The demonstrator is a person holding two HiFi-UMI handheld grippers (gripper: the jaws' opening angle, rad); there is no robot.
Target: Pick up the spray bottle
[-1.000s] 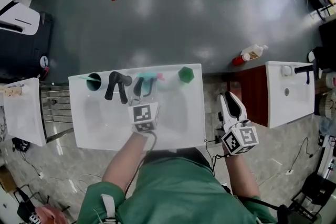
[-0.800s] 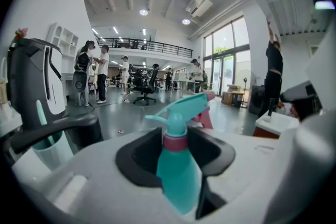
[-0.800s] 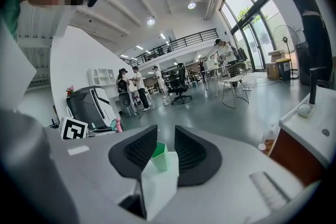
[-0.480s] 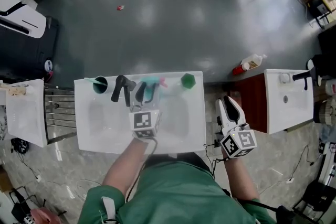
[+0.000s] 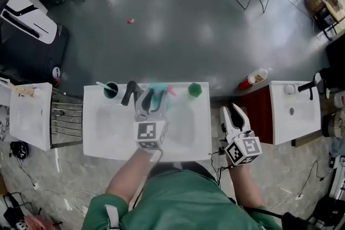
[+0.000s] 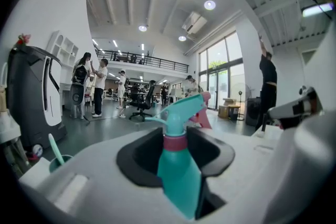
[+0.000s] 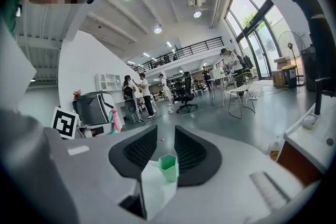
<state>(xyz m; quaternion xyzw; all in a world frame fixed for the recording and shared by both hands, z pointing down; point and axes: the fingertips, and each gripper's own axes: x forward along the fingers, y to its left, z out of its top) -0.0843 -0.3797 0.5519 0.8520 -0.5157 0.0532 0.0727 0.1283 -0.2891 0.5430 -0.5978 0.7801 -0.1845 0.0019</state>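
Teal spray bottle (image 5: 158, 93) is clamped in left hand-held gripper's (image 5: 150, 107) closing jaws by basin's (image 5: 108, 134) edge; right hand-held gripper (image 5: 230, 111) gapes empty

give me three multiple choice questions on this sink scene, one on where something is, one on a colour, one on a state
1. Where is the spray bottle?
A. between the jaws of the left gripper
B. lying on the floor
C. flat in the basin

2. What colour is the six-sided cup on the white counter?
A. red
B. green
C. black

3. How does the right gripper stand?
A. shut on the faucet
B. shut on a toothbrush
C. jaws apart, holding nothing

Answers:
1 A: the left gripper view shows the bottle's neck between the jaws, which are closing on it.
2 B: the head view and the right gripper view both show it green.
3 C: the right gripper view shows a gap between the pads, with the cup only well beyond them.
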